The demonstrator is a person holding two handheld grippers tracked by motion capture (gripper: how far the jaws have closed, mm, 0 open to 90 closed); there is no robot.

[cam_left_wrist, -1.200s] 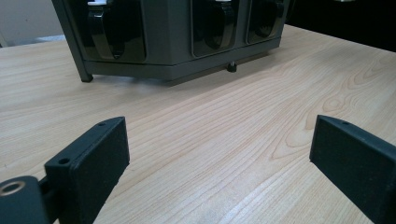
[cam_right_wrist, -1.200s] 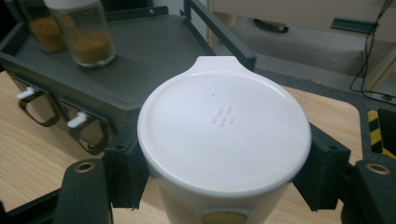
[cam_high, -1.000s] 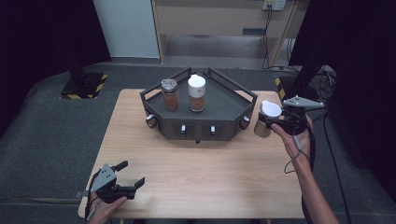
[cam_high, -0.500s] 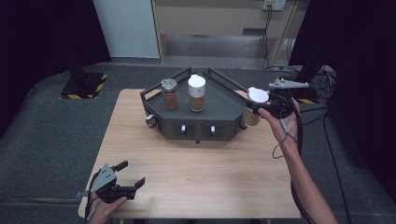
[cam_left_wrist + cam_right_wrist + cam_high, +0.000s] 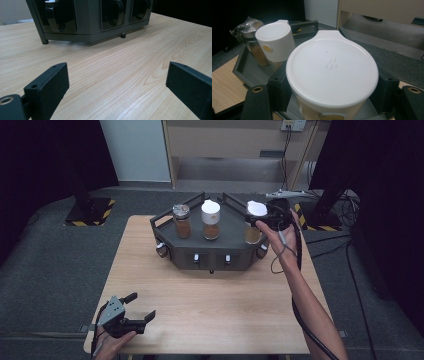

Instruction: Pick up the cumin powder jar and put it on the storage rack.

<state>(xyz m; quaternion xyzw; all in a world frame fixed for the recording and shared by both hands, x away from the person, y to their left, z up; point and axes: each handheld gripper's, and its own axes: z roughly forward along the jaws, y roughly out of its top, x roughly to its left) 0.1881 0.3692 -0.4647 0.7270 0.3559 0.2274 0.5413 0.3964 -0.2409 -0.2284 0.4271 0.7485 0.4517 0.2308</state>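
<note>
A dark grey rack (image 5: 210, 257) stands at the table's far middle. On it are a jar with a clear-wrapped silver cap (image 5: 182, 221) and a white-lidded jar (image 5: 210, 220), both holding brown powder. My right gripper (image 5: 257, 216) is shut on a third white-lidded jar (image 5: 254, 222) over the rack's right end; I cannot tell whether it touches the deck. In the right gripper view the held jar's lid (image 5: 332, 70) sits between the pads (image 5: 278, 92), with the other white-lidded jar (image 5: 275, 41) beyond. My left gripper (image 5: 141, 305) rests open near the front left edge, with nothing between its jaws.
The wooden table (image 5: 225, 305) has bare room in front of the rack (image 5: 87, 17), whose front wall has several dark recesses. A cable trails from the right gripper along the forearm. Grey floor surrounds the table, with a shelf unit (image 5: 235, 145) behind.
The right gripper has carried the white-lidded jar leftward and a little upward, from beside the rack's right corner to over its right end. The left gripper has stayed still.
</note>
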